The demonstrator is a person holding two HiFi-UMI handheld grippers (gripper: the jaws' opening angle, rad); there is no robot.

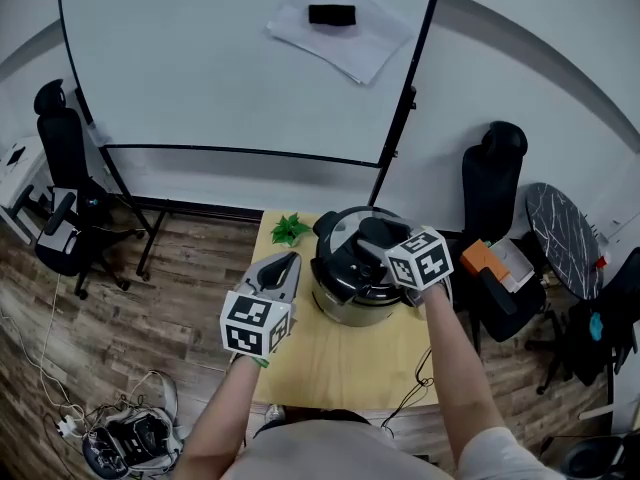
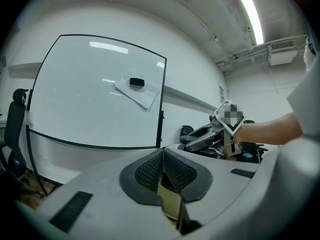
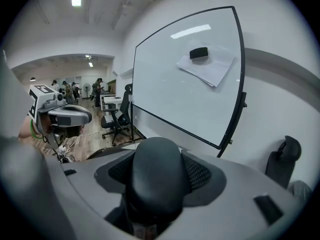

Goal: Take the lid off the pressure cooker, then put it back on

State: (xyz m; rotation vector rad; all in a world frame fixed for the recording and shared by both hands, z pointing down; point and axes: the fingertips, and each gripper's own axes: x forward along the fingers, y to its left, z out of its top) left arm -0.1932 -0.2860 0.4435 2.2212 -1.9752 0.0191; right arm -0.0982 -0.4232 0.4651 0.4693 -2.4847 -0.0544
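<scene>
The pressure cooker stands toward the far edge of the bench, with the lid seated. Bare bench lies in front of it, and a plant sits just to its left. A whiteboard stands behind. The right claw is clamped on the lid handle. The left claw, jaws together and empty, hovers left of the cooker.

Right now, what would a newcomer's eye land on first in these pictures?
The silver and black pressure cooker on the small wooden table draws the eye first, with the right gripper shut on its black lid handle. The left gripper hangs beside it, jaws together and empty. Behind stands a big whiteboard with a black eraser on a sheet of paper.
</scene>
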